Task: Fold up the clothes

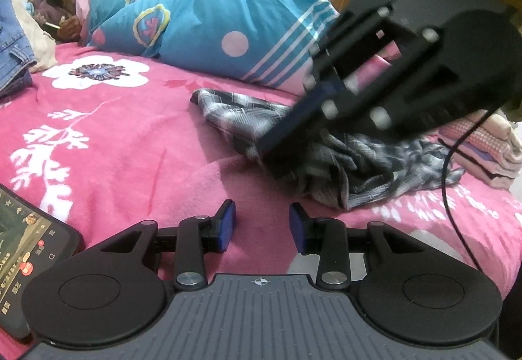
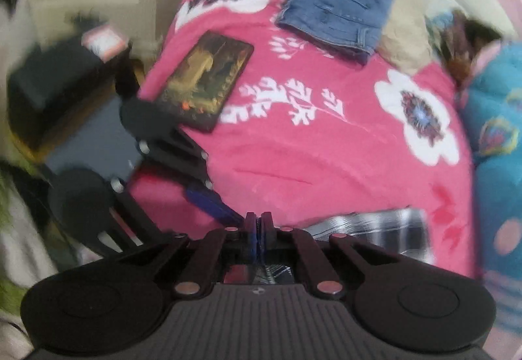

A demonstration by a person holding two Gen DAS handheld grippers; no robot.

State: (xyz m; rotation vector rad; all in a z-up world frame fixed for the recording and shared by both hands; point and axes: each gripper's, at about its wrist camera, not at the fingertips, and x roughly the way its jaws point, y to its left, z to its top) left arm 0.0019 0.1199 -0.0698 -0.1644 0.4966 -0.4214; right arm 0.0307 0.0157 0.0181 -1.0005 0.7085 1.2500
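The crumpled black-and-white checked shirt lies on the pink fleece blanket with white flowers, at about three o'clock in the left wrist view. The right gripper comes down from two o'clock, tips on the shirt. In its own view the right claw is pinched tight on a bit of the checked cloth — the two blue pads meet.

The left gripper hangs low at six o'clock over bare blanket, its blue pads partly apart with nothing between them.

A black phone with a lit screen lies at eight o'clock. Folded blue jeans sit at twelve o'clock in the right view. A person under a blue patterned quilt lies at twelve o'clock — well apart from the shirt.
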